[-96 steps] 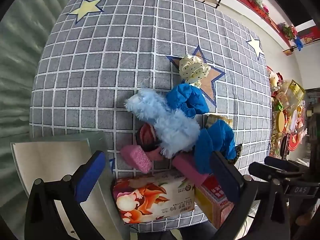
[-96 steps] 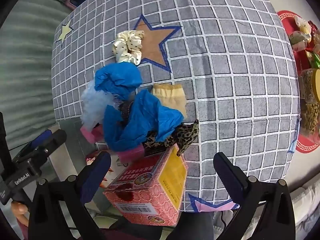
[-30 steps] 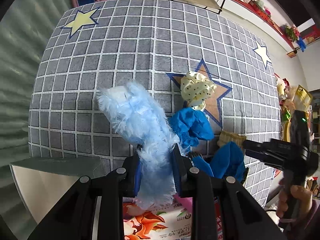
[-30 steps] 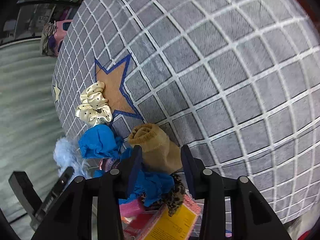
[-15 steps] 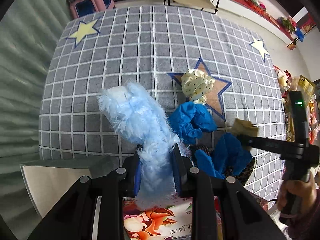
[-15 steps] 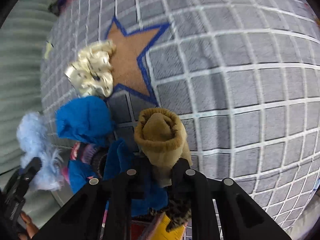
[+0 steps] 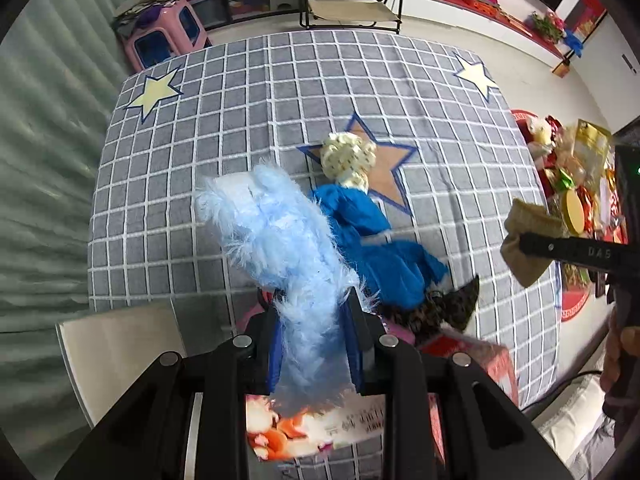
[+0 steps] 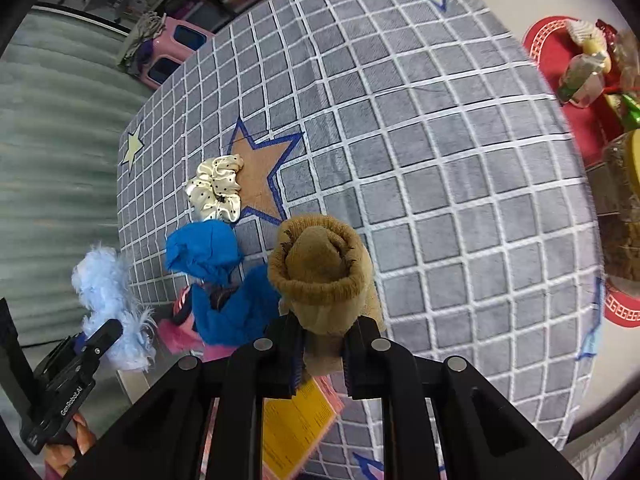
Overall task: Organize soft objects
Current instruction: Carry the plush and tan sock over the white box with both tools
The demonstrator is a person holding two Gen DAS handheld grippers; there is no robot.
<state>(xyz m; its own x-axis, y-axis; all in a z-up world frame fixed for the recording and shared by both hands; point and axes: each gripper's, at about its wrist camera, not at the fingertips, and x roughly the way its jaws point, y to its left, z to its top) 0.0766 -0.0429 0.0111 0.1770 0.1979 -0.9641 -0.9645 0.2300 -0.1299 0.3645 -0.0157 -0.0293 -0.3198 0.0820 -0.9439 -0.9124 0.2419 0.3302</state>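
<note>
Sticking up out of the left gripper [image 7: 316,344], the fluffy light-blue cloth [image 7: 280,236] runs lengthwise from the pads toward the far left of the grey checked blanket [image 7: 248,92], its free end fanned out above the fabric. The jaws are clamped on its lower part, with a tuft hanging below them over the flowered box [image 7: 316,428].

The right gripper [image 8: 322,354] is clamped on the rolled tan sock [image 8: 320,268], which stands along the fingers with its open, cuffed end facing away from them. Its jaws have just been closing on that sock.

On the blanket lie the blue cloths [image 7: 372,240] and a cream dotted scrunchie [image 8: 216,194] at the brown star [image 8: 260,172]; a leopard-print piece [image 7: 444,308], perhaps another scrunchie, sits beside the red box [image 7: 480,356].
</note>
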